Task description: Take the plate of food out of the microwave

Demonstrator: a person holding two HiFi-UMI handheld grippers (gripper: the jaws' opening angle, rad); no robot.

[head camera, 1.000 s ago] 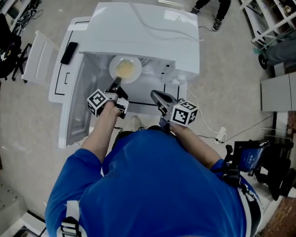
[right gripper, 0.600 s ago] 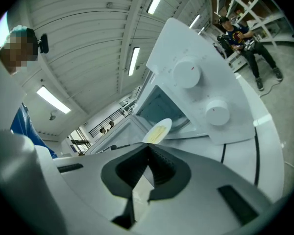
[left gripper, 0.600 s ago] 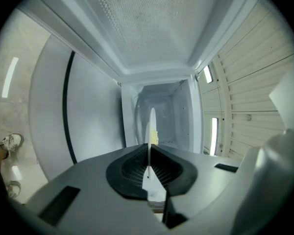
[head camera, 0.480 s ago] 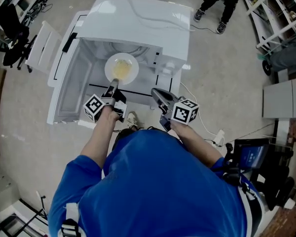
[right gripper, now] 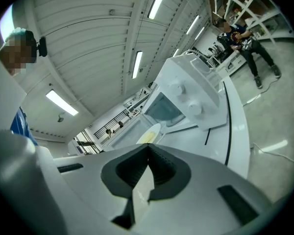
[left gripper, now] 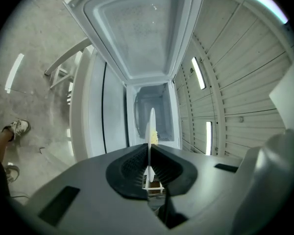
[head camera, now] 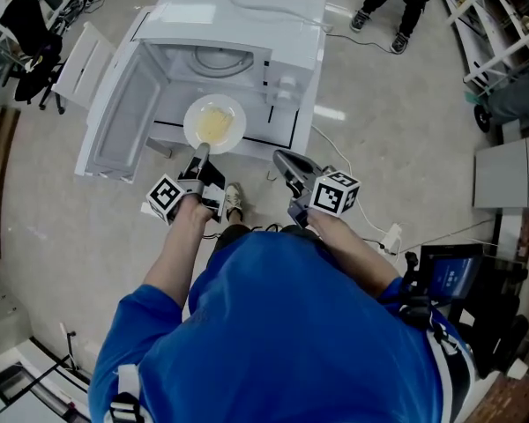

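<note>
White and thin, the plate (head camera: 234, 111) sits at the mouth of the microwave (head camera: 247, 25), forward of the turntable (head camera: 216, 57), and we judge it just clear of the cavity. The yellow food (head camera: 213, 126) is heaped near its middle. Our left gripper (head camera: 200, 151) is clamped on the near rim alone, and in the left gripper view the plate stands edge-on between the pressed pads. Our right gripper (head camera: 282, 159) has its jaws together on nothing and sits off to the right, apart from the plate, so it lends no support.

That one-sided pinch is what worries us. The whole load hangs beyond the pads, so a jolt or a quick pull could let the rim pivot or slide out, and we see no surface close below to catch it. If the far edge dips, the food could run off it. The open door (head camera: 115, 122) stands just to the left, and a swing that way could knock the plate against it.
</note>
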